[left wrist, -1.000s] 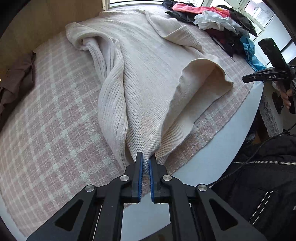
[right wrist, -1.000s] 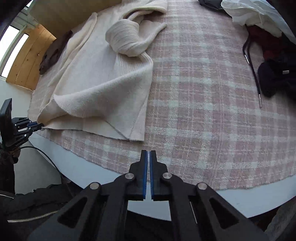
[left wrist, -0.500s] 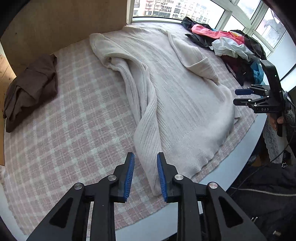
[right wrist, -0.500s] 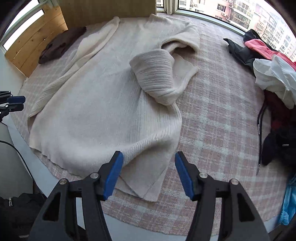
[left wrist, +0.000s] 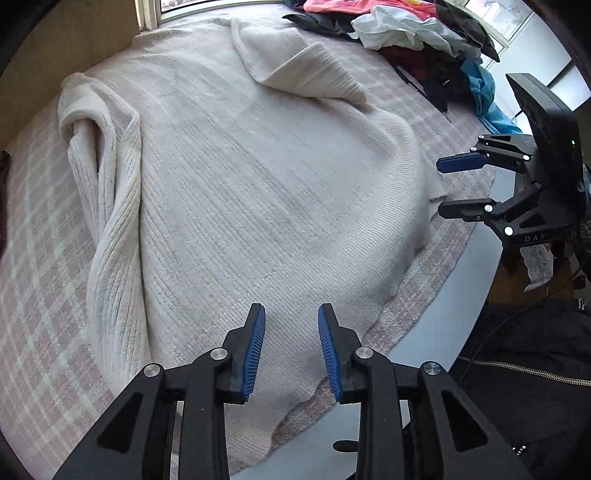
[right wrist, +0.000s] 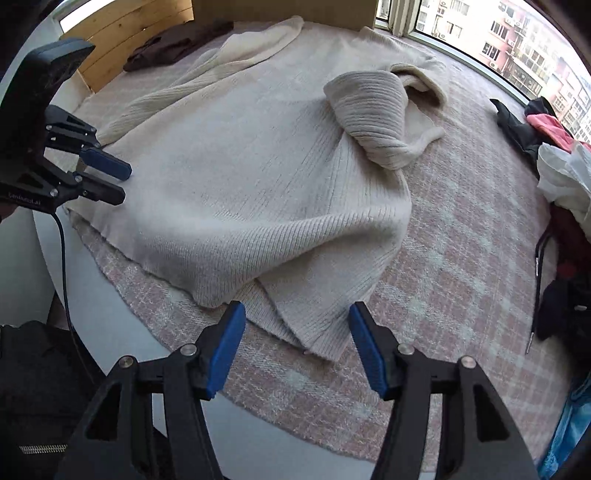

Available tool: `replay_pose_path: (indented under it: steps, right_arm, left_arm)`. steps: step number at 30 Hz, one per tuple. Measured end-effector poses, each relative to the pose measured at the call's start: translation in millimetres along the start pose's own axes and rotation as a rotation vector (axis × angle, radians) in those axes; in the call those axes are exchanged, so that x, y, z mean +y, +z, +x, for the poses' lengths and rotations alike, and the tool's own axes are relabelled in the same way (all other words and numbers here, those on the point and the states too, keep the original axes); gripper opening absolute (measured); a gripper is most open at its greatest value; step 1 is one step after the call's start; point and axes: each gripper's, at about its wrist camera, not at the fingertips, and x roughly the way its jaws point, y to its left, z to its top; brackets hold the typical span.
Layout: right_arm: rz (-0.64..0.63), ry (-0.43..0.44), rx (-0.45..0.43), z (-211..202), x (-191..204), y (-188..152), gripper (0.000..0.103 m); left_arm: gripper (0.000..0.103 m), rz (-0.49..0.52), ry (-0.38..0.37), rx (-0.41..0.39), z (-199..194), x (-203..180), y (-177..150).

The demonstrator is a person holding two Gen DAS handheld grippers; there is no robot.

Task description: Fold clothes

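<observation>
A cream ribbed knit sweater (left wrist: 258, 184) lies spread on a pink plaid cloth (left wrist: 40, 295) over a round table. My left gripper (left wrist: 291, 314) is open and empty, just above the sweater's near hem. My right gripper (right wrist: 297, 314) is open wide and empty over the hem's right corner (right wrist: 317, 332); it also shows in the left wrist view (left wrist: 443, 188). The left gripper shows in the right wrist view (right wrist: 122, 181). One sleeve is bunched along the left side (left wrist: 107, 206); the other is folded over by the shoulder (right wrist: 373, 114).
A pile of mixed clothes (left wrist: 413, 33) sits at the table's far right, with a black cord (right wrist: 537, 280) beside it. A dark brown garment (right wrist: 177, 40) lies at the far left by a wooden wall. The table's pale edge (left wrist: 436, 317) curves close to me.
The left gripper let go of the sweater's hem and opened; the hem dropped flat. The right gripper opened from shut and moved in over the hem's right corner.
</observation>
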Motion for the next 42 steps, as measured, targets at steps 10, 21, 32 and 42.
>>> replay_pose_path:
  steps: [10,21,32,42]
  right_arm:
    - [0.256,0.196,0.028,-15.4,-77.6,-0.3,0.005]
    - [0.296,0.294,-0.09,-60.0,-114.8,4.5,0.004]
    - [0.289,0.266,-0.17,-37.7,-173.0,70.9,0.067]
    - [0.191,0.242,-0.107,39.5,-173.2,131.2,0.067]
  left_arm:
    - [0.03,-0.061,-0.02,-0.013,1.8,11.6,-6.3]
    - [0.031,-0.083,0.005,-0.005,3.4,9.4,-5.0]
    - [0.036,-0.129,-0.048,-0.139,-29.3,-46.7,25.8]
    - [0.038,-0.103,-0.133,-0.178,8.0,-135.6,97.3]
